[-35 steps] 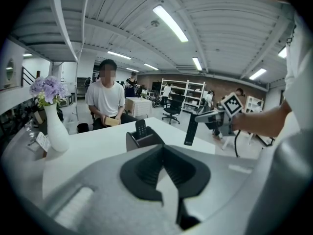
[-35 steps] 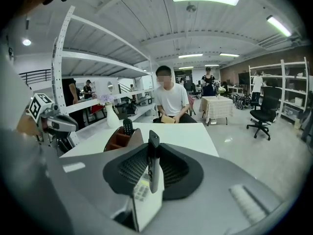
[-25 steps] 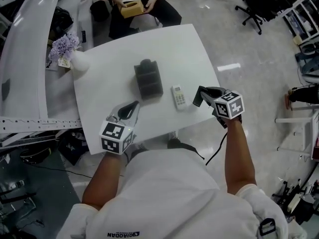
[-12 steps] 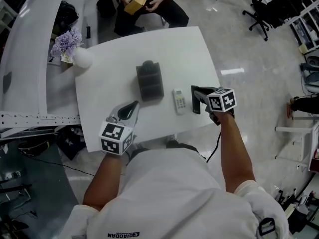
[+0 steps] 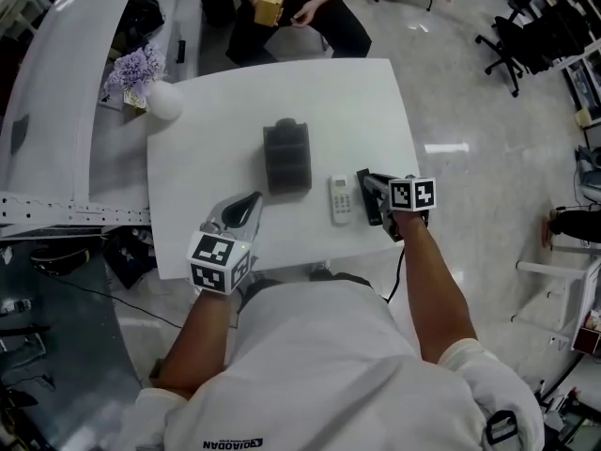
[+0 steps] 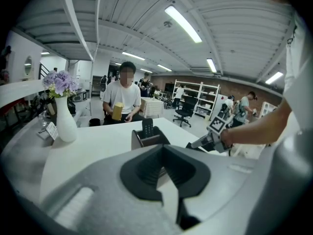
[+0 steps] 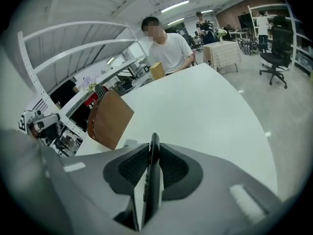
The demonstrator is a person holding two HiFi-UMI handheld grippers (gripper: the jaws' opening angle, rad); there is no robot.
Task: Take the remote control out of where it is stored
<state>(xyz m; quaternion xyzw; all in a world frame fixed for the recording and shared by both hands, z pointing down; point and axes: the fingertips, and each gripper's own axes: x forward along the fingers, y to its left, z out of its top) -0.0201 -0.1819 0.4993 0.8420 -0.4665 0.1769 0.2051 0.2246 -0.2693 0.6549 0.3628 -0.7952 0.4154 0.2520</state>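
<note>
A dark storage holder (image 5: 285,158) stands mid-table; in the left gripper view this holder (image 6: 149,138) has one black remote (image 6: 147,127) sticking up out of it. My right gripper (image 5: 368,188) is shut on another black remote (image 5: 372,198), low over the table right of the holder. In the right gripper view this black remote (image 7: 151,177) stands edge-on between the pads, and the holder (image 7: 108,119) is off to the left. A white remote (image 5: 340,198) lies flat just left of it. My left gripper (image 5: 246,207) rests shut and empty near the front edge.
A white vase with purple flowers (image 5: 148,81) stands at the table's (image 5: 216,120) far left corner. A seated person (image 5: 286,7) holding a tan box is beyond the far edge. The table's right edge drops off to the floor just behind my right gripper.
My right gripper has moved left with the black remote, closer to the white remote on the table. The left gripper has stayed where it was.
</note>
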